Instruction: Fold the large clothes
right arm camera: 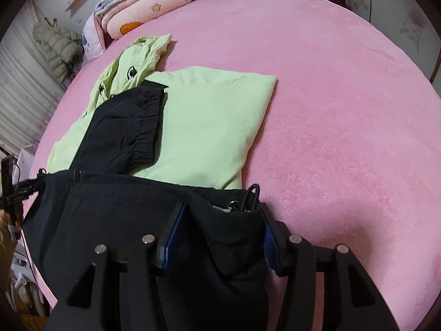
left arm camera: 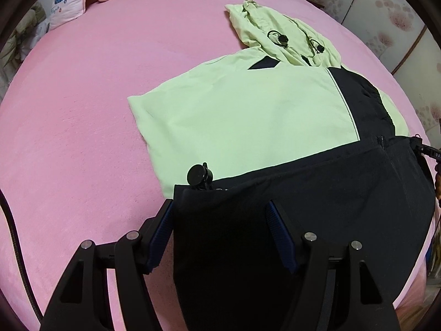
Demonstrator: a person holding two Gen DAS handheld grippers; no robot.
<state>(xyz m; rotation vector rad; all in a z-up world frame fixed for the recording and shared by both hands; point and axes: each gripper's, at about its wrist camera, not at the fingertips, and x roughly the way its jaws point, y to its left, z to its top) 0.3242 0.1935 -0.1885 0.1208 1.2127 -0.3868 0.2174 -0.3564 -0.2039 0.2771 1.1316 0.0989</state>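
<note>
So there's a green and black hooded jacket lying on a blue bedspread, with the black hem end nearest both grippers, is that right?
Not quite: the bedspread is pink, not blue, as both wrist views show. The rest holds: the green and black hooded jacket lies on it, its black hem nearest the left gripper and the right gripper.

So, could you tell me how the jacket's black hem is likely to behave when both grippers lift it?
The jacket will probably drape limply: its thin fabric lies creased on the bed. The black hem between the left gripper and right gripper would likely sag. The cord toggle may dangle.
</note>
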